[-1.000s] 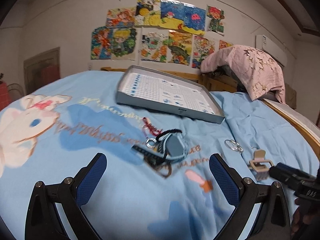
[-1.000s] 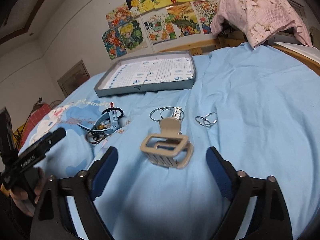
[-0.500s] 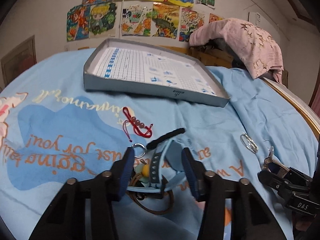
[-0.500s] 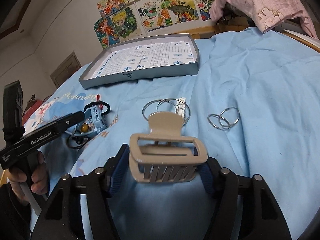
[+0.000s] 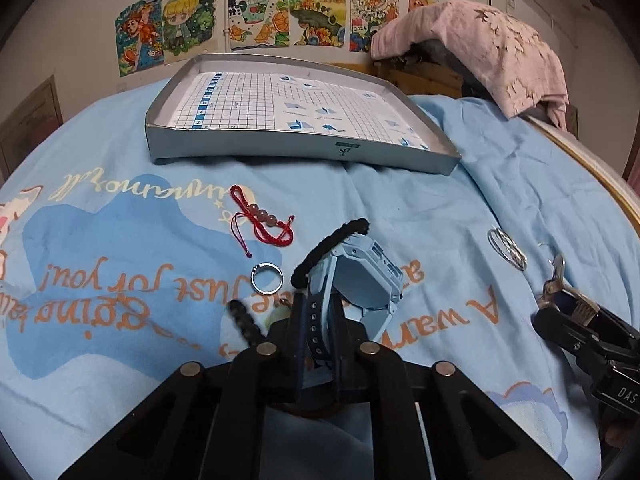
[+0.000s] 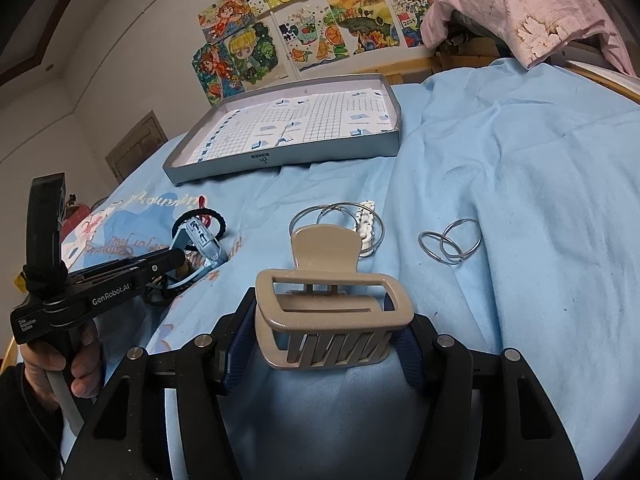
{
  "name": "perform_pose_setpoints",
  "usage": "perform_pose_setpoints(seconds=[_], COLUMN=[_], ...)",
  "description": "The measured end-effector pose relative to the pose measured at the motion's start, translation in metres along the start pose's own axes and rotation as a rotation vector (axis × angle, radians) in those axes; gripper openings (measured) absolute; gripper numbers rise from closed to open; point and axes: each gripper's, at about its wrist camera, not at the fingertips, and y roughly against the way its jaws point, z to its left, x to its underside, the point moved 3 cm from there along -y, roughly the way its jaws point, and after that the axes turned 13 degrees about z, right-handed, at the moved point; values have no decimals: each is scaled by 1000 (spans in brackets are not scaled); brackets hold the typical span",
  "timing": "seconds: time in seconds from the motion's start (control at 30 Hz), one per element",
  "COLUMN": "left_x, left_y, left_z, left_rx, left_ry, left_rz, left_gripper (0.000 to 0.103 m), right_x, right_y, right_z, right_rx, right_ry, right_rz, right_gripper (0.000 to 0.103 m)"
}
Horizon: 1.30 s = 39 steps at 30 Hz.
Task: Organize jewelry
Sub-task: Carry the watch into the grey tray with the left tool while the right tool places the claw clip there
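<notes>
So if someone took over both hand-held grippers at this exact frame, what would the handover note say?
Left hand-held gripper: jaws have just closed, shut on the blue watch strap.
Right hand-held gripper: shut on the beige claw clip.
Grey tray: nothing in it yet.
On the blue sheet: red beaded bracelet, silver ring, black hair tie, linked wire rings, hoops with a white clip.
Left: carry the watch and clip to the tray, then the rest.

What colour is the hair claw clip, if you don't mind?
Beige; the hair claw clip shows best in the right wrist view.
</notes>
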Motion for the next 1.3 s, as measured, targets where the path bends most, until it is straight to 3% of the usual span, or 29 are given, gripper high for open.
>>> perform_pose_setpoints(seconds=[0.2,0.5,0.73,0.87,1.1,1.3], left_x=[15,43,48,34,-26,-99], left_y=[13,44,73,92,102,65], left_z=[-8,-23,-40,-45,-23,16], left_rx=[-15,57,55,49,5,-21], left_ry=[-17,13,19,31,136,234], left_rz=[69,190,120,50,-98,-167], left_gripper=[4,3,3,3,3,3], right_x=[3,14,14,5,-71,-170], right_y=[7,20,36,49,56,7], right_z=[-2,0,-2,-1,5,19], right_rx=[-40,-99,-113,-106,-137,-114], right_ry=[-5,-20,-17,2,77,145], right_rz=[2,16,-31,-78,-107,-101], right_gripper=[57,57,57,57,57,57])
